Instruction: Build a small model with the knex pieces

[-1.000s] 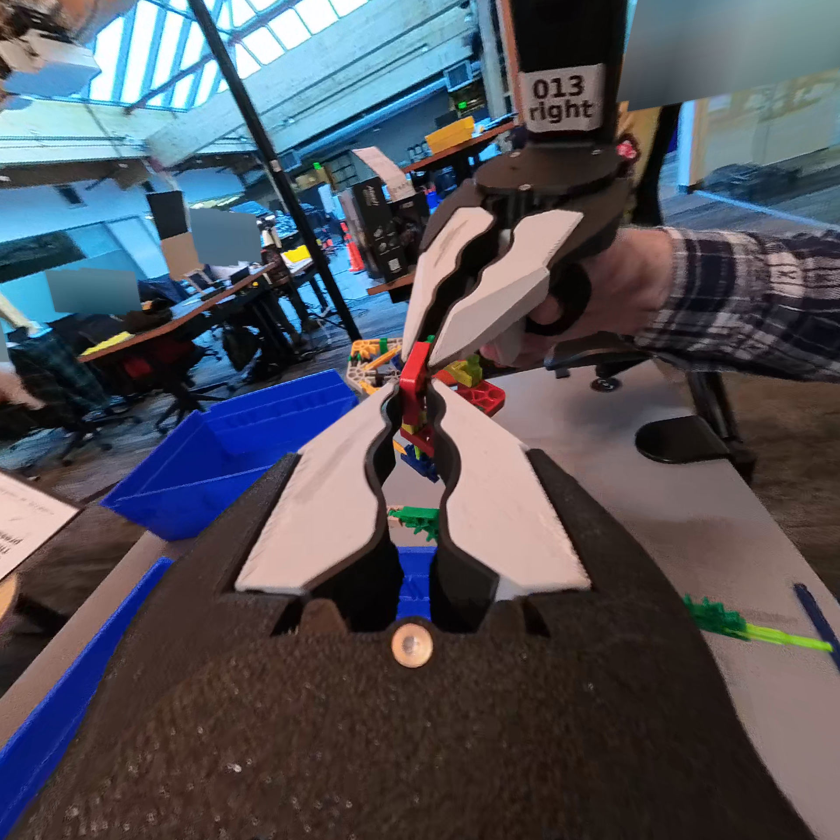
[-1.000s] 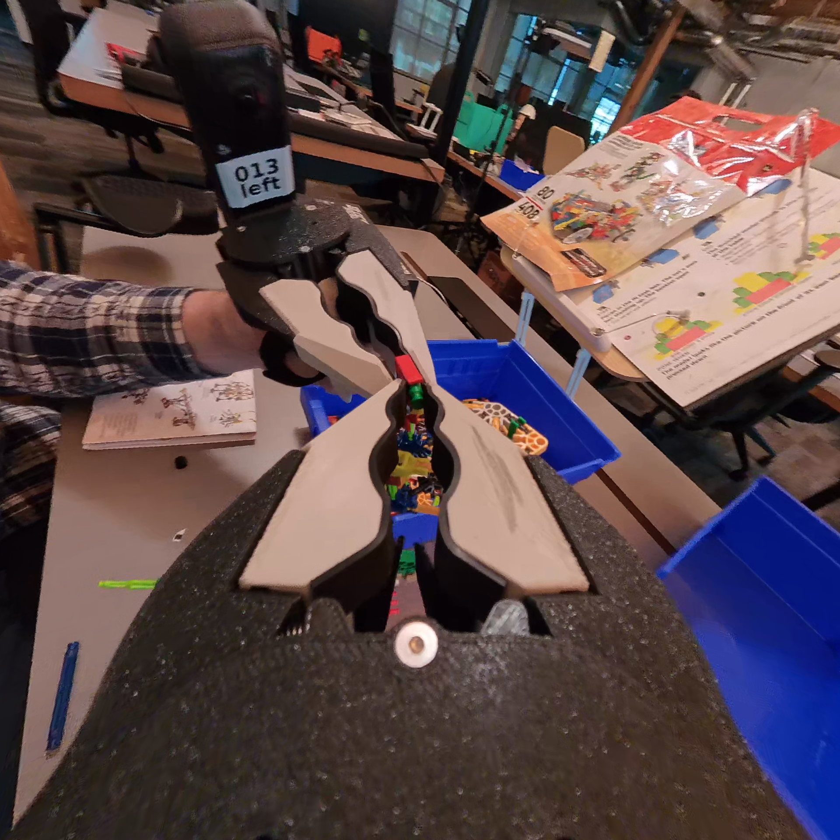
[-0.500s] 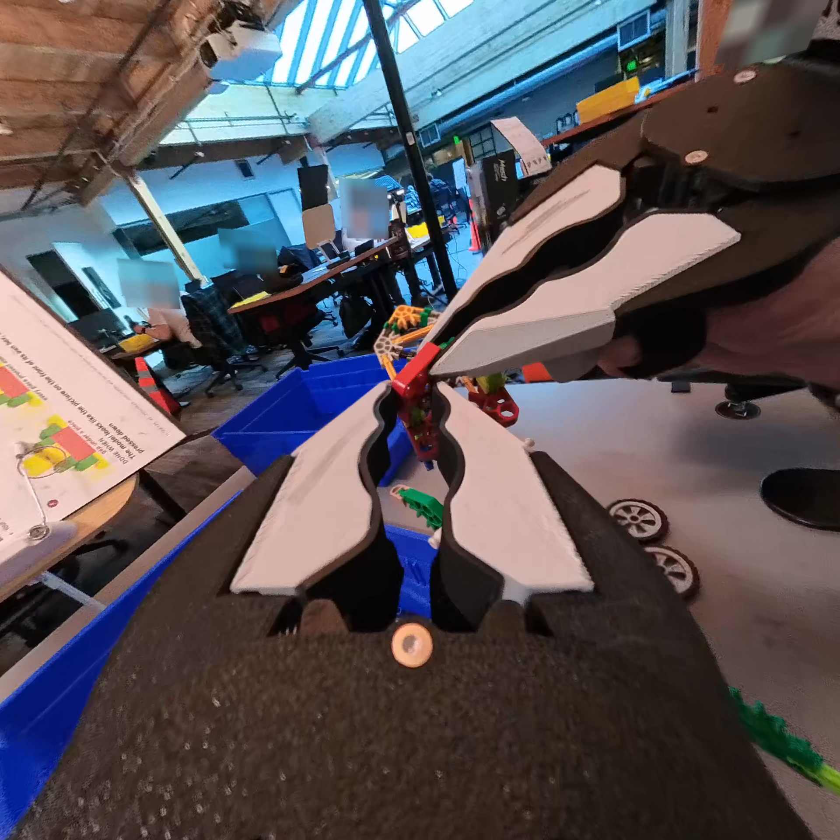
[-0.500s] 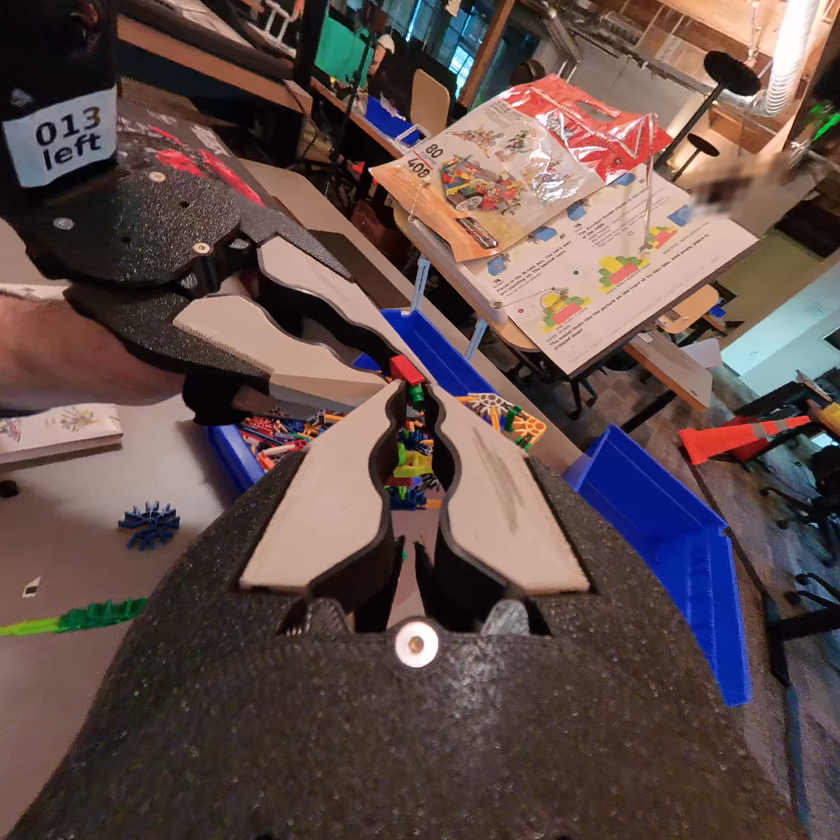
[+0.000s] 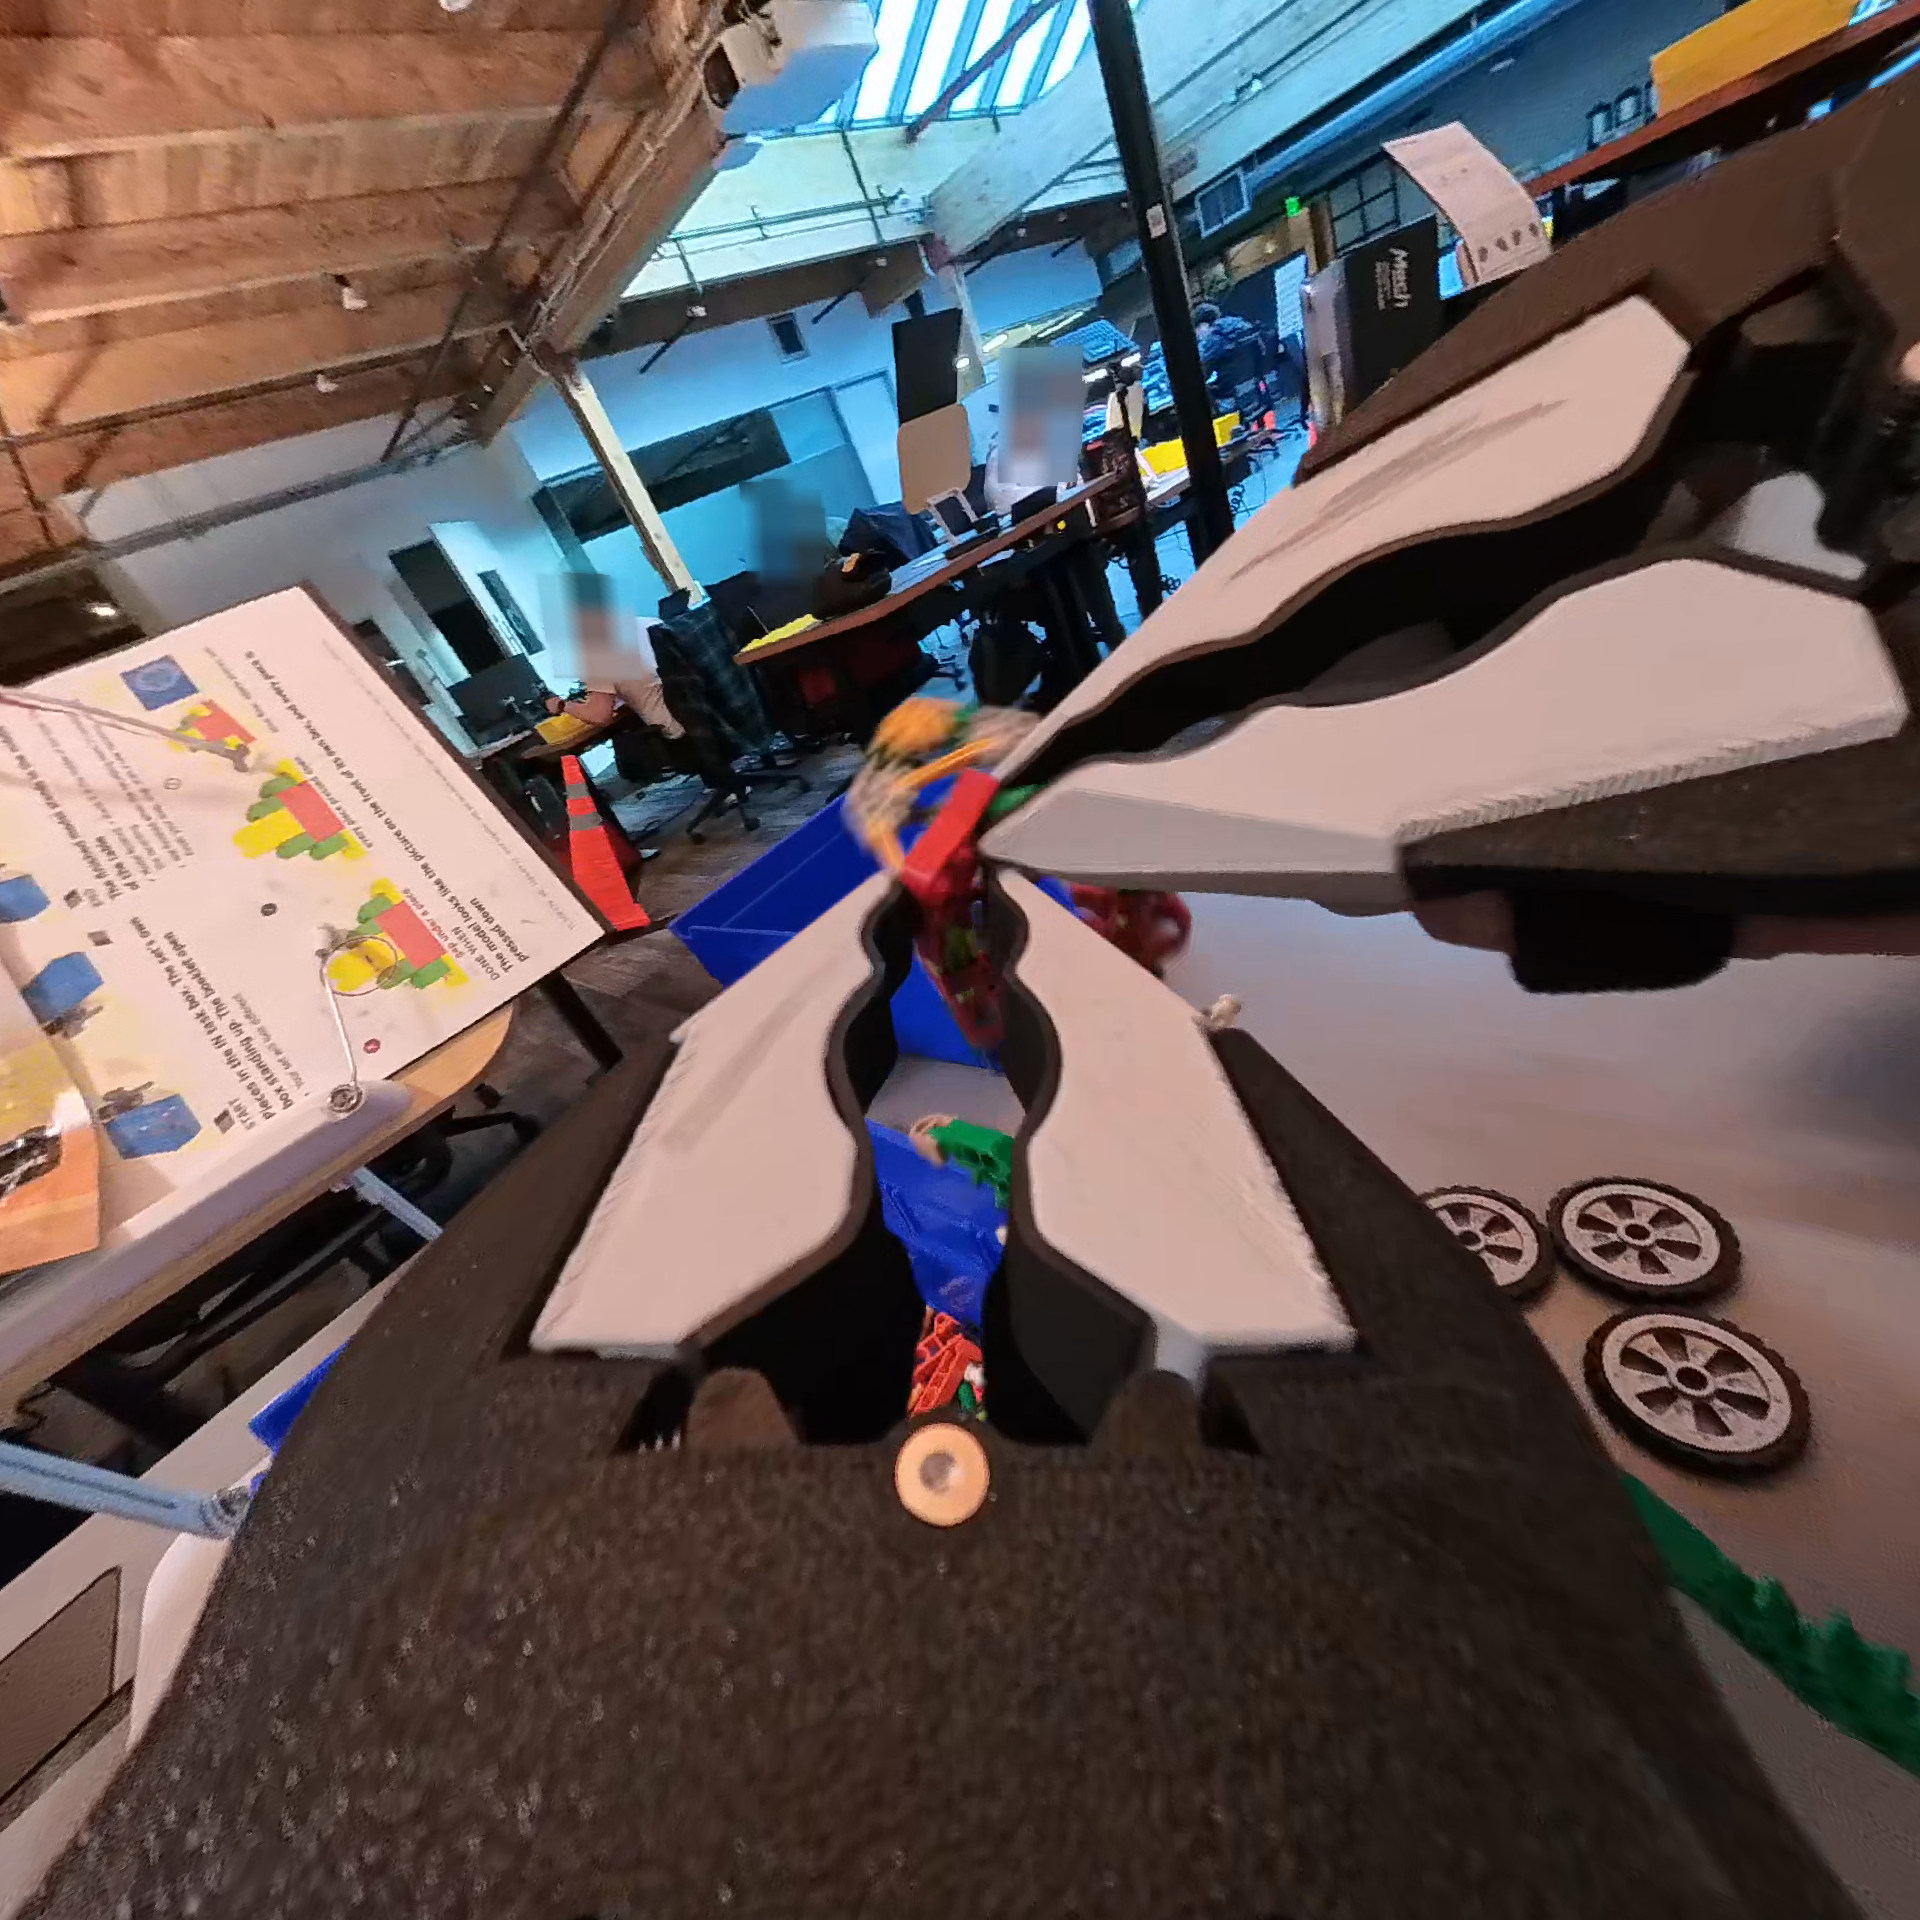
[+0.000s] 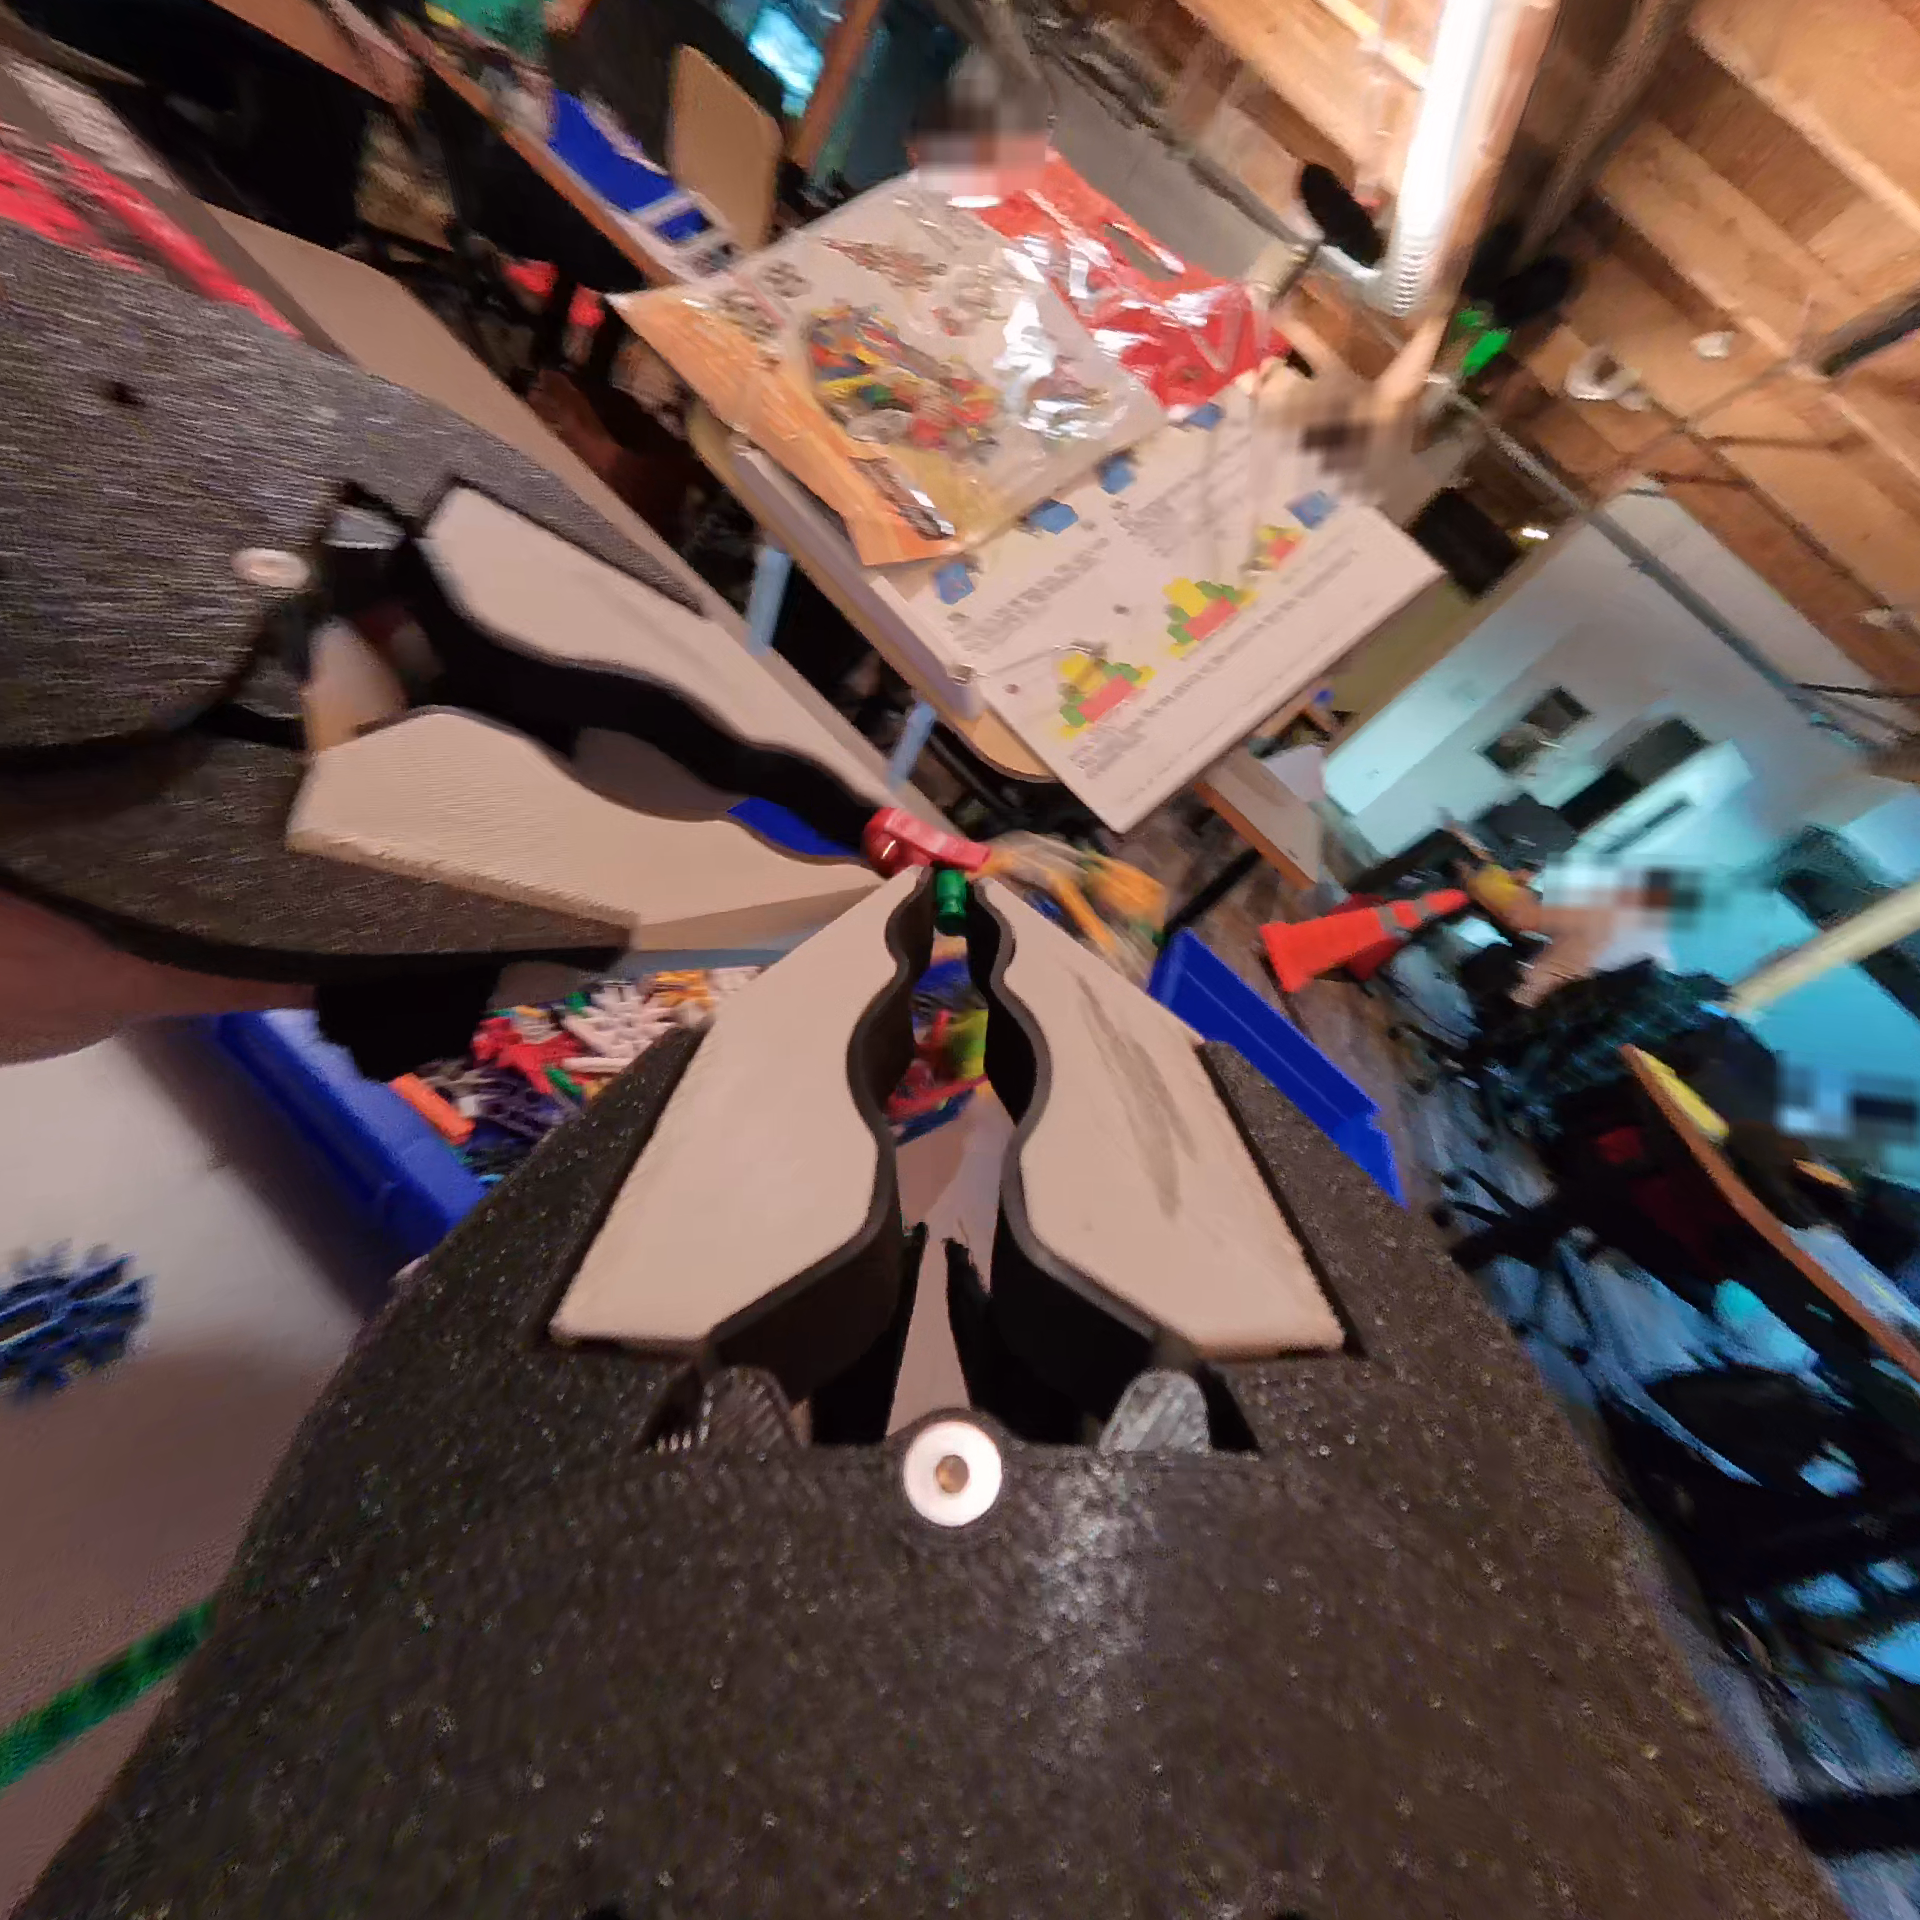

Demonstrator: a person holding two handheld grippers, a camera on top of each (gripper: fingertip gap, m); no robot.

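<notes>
My left gripper (image 5: 943, 888) is shut on a red connector piece (image 5: 945, 831) and holds it in the air above the grey table (image 5: 1455, 1060). My right gripper (image 5: 995, 816) comes in from the right, tip to tip with the left. In the right wrist view my right gripper (image 6: 948, 883) is shut on a short green piece (image 6: 948, 896) that meets the red connector piece (image 6: 909, 836). The left gripper (image 6: 899, 852) comes in there from the left. A blurred orange and white part hangs behind the red piece.
A blue bin (image 6: 353, 1112) full of small coloured pieces lies below the grippers, with a second blue bin (image 5: 748, 914) beyond. Three grey wheels (image 5: 1642, 1236) and a green rod (image 5: 1787, 1652) lie on the table. A tilted instruction board (image 5: 260, 862) stands at the left. Left and right tips are no more than a few centimetres apart.
Both grippers have stayed shut and tip to tip while swinging round and tilting; the other gripper now lies nearly level in each view. The instruction board and the wheels have come into the left view.
</notes>
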